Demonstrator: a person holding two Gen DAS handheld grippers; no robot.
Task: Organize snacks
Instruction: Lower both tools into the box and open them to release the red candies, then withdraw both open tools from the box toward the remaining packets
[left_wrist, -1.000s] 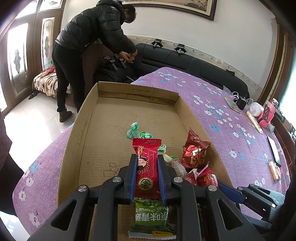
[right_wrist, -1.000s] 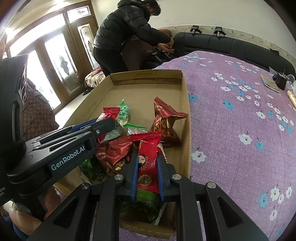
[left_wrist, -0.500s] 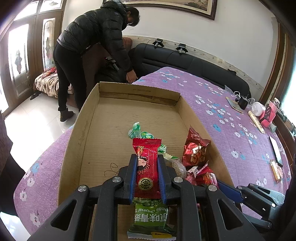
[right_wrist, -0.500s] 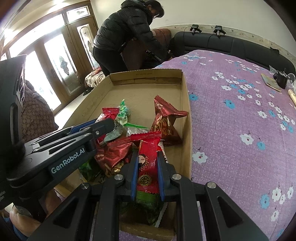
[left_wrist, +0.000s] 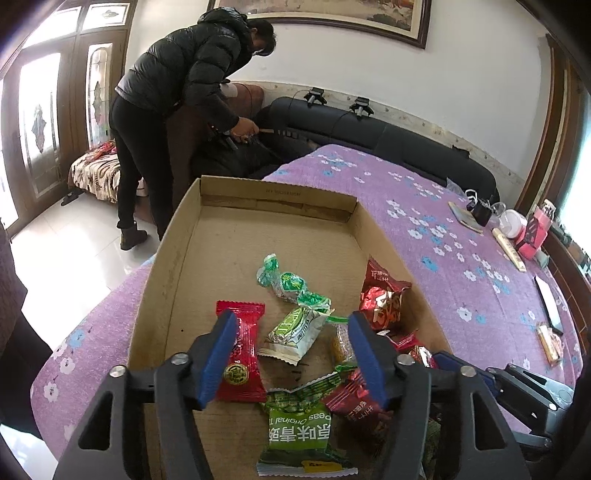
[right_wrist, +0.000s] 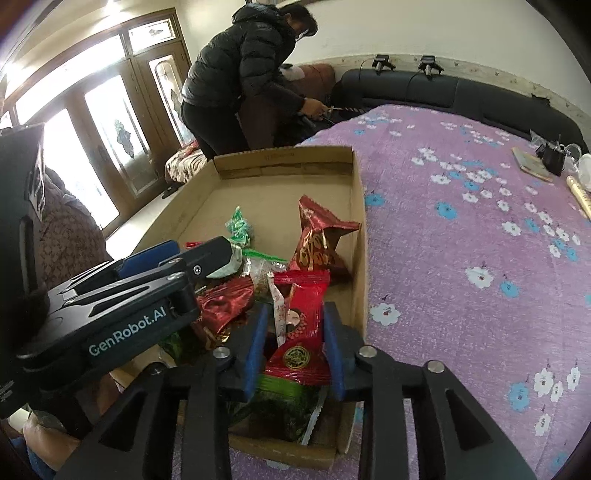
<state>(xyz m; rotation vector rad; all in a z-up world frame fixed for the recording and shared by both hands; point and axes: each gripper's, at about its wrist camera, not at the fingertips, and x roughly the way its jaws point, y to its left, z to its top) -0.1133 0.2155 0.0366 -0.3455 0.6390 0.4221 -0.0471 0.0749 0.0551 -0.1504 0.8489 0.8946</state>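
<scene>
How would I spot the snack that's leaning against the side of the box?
Find the shallow cardboard box on the purple flowered bedspread. Against its right wall stands a crinkled dark-red foil packet with gold lettering, propped up and puffy, while the other snacks lie flat.

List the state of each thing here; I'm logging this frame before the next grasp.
left gripper: wide open, holding nothing.
right gripper: slightly open, jaws either side of a packet.
left red packet: flat on the box floor, ungripped.
right red packet: tilted between the right gripper's pads, over the pile.
green pea packet: lying flat, sealed.
dark red bag: crumpled, near the right wall.
cardboard box: open-topped, far end bare.
</scene>
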